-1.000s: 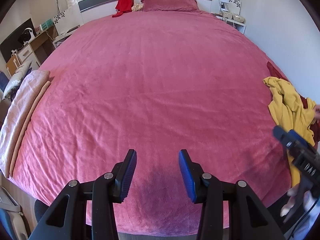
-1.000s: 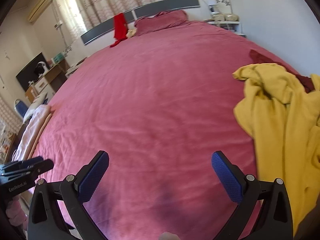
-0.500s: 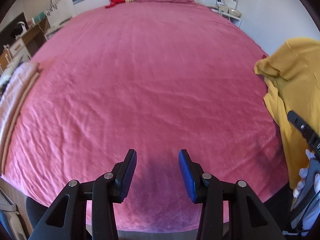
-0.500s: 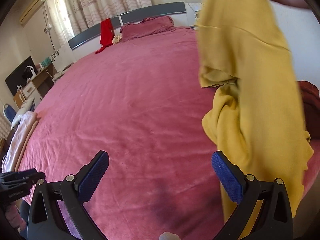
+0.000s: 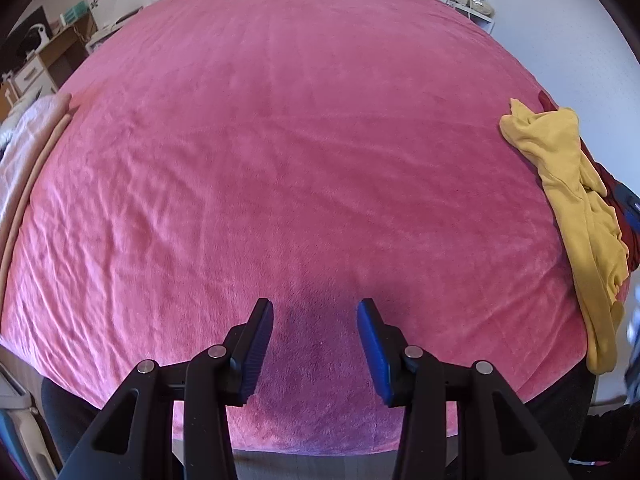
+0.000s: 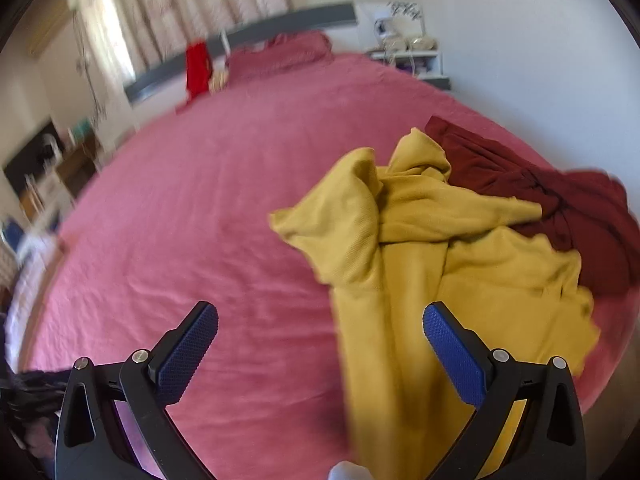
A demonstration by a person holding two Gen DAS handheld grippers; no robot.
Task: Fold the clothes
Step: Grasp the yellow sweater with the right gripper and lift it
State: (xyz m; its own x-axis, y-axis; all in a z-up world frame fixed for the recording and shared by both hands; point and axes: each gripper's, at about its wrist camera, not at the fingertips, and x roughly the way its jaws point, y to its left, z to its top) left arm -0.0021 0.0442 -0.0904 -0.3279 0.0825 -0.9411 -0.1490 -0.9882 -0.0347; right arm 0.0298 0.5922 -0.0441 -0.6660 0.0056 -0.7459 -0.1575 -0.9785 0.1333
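Note:
A crumpled yellow garment (image 6: pixel 420 248) lies on the right side of the pink bed (image 6: pixel 200 208), partly over a dark red garment (image 6: pixel 560 196). My right gripper (image 6: pixel 320 340) is open and empty just above the yellow garment's near part, which runs between and under its fingers. In the left wrist view the yellow garment (image 5: pixel 576 200) hangs over the bed's right edge. My left gripper (image 5: pixel 316 340) is open and empty over the bed's near edge, well left of the clothes.
A bright red garment (image 6: pixel 198 66) hangs on the headboard beside a pink pillow (image 6: pixel 280 56). A folded pale blanket (image 5: pixel 24 136) lies at the bed's left edge. A desk (image 5: pixel 52 56) stands left, a white nightstand (image 6: pixel 412 60) at the far right.
The yellow garment, held up in the air half a second ago, now lies crumpled on the bed. The right gripper has swung toward it. The left gripper has tilted down slightly.

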